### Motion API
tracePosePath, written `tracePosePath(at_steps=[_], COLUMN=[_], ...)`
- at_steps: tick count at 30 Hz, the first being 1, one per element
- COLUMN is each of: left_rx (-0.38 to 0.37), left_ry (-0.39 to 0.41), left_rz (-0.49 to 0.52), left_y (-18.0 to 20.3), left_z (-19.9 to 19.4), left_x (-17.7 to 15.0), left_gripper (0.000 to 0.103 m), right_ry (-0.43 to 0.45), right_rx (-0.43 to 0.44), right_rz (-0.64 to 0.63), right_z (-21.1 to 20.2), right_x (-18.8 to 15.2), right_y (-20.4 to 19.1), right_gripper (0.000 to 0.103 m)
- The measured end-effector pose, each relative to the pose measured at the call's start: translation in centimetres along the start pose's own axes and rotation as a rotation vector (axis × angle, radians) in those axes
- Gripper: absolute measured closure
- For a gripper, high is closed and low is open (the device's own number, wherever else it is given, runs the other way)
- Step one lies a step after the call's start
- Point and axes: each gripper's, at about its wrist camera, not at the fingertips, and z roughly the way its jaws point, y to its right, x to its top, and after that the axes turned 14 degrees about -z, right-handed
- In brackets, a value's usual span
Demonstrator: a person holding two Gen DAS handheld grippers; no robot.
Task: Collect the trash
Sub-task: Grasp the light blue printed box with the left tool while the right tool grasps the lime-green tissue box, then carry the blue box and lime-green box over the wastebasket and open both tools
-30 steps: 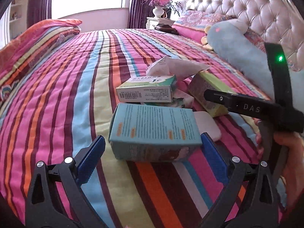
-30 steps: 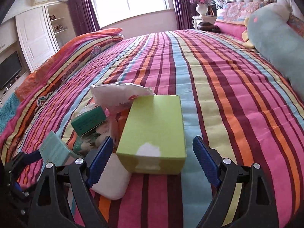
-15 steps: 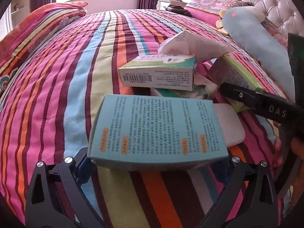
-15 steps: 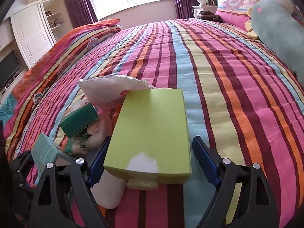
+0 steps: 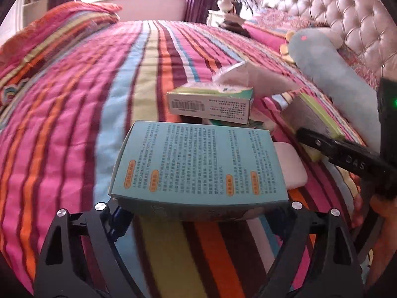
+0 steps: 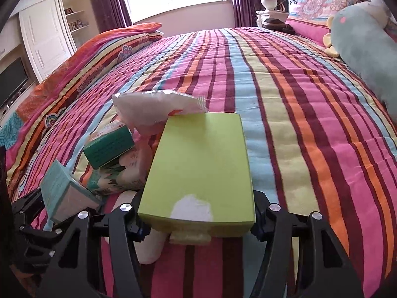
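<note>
My left gripper (image 5: pixel 198 211) is shut on a light blue carton (image 5: pixel 198 164) with printed text and lifts it off the striped bedspread; the carton also shows in the right wrist view (image 6: pixel 64 193). My right gripper (image 6: pixel 198 226) is shut on a lime green box (image 6: pixel 201 168), which appears tilted in the left wrist view (image 5: pixel 320 116). Between them lie a small green-and-white box (image 5: pixel 211 104), also in the right wrist view (image 6: pixel 109 149), a crumpled white wrapper (image 6: pixel 153 109), a patterned packet (image 6: pixel 121 176) and a white pad (image 5: pixel 290 166).
A striped quilt (image 6: pixel 297 99) covers the bed. A long grey-blue plush toy (image 6: pixel 367 57) lies along the right by the tufted headboard (image 5: pixel 347 24). A folded duvet (image 6: pixel 86 57) lies at the left. A nightstand with a vase (image 6: pixel 269 2) stands at the back.
Both grippers closed on their boxes: the left on the blue carton, the right on the green box. Both boxes now sit gripped between the fingers and raised slightly.
</note>
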Motion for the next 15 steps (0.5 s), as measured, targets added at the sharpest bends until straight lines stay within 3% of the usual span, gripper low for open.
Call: tracePosePath(at_steps=[3, 5, 7, 15], left_rx=[-0.008, -0.038, -0.02, -0.019], left_ry=[0.05, 0.053, 0.079, 0.174], left_rz=[-0.013, -0.007, 0.028, 0.079], left_y=[0.3, 0.8, 1.4, 2.2], left_z=[-3.0, -5.3, -7.5, -19.9], left_x=[-1.6, -3.3, -4.7, -11.2], left_gripper=[0.018, 0.018, 0.018, 0.018], right_ry=[0.055, 0.101, 0.127, 0.236], right_rx=[-0.055, -0.03, -0.012, 0.055], right_rz=[0.025, 0.083, 0.1, 0.015], right_z=[-3.8, -6.4, -9.1, -21.0], right_x=[-2.2, -4.7, -7.6, -15.0], right_y=[-0.1, -0.2, -1.1, -8.0], right_gripper=[0.046, 0.046, 0.046, 0.046])
